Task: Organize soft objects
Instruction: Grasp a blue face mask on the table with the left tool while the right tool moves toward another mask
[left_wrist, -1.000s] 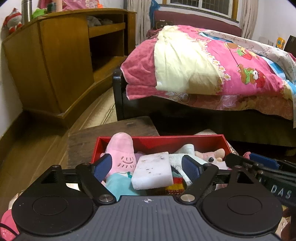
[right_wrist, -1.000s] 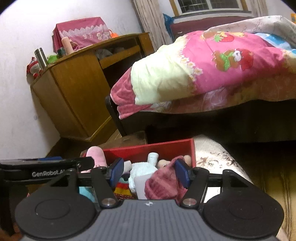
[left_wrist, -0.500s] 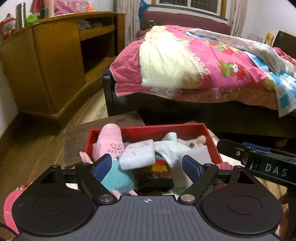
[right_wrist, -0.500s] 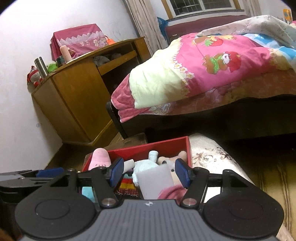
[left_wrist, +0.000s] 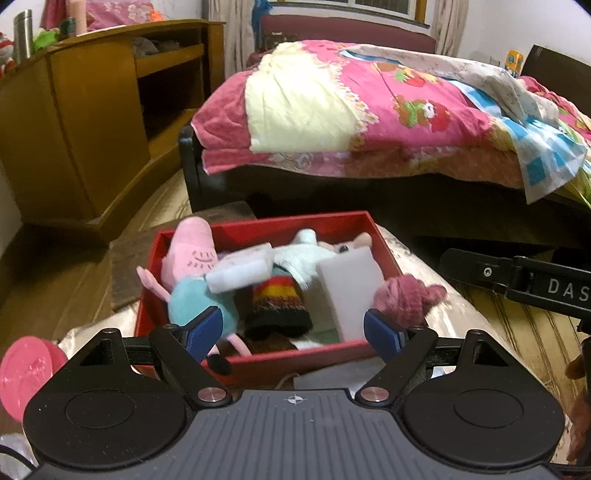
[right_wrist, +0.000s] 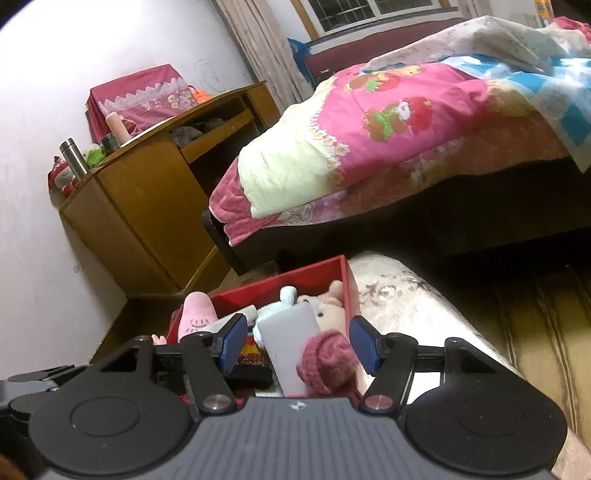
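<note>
**Spotter:** Status?

**Me:** Both my tongs, left (left_wrist: 293, 334) and right (right_wrist: 297, 347), gape with nothing between them. The maroon knit hat (left_wrist: 406, 297) sits perched on the red box's (left_wrist: 258, 227) right rim.

**Spotter:** Risk?

**Me:** I reckon it could slide off onto the counter (left_wrist: 436, 295); the box is crammed.

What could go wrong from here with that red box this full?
1. The maroon knitted hat lies over the right rim of the red box, partly outside; it may slip onto the pale patterned cloth.
2. The white foam block stands on edge against that wall and the smaller white sponge perches on the heap; a nudge could tip either.
3. Both claws, left and right, are open and empty near the box's front edge, and could snag it.
</note>
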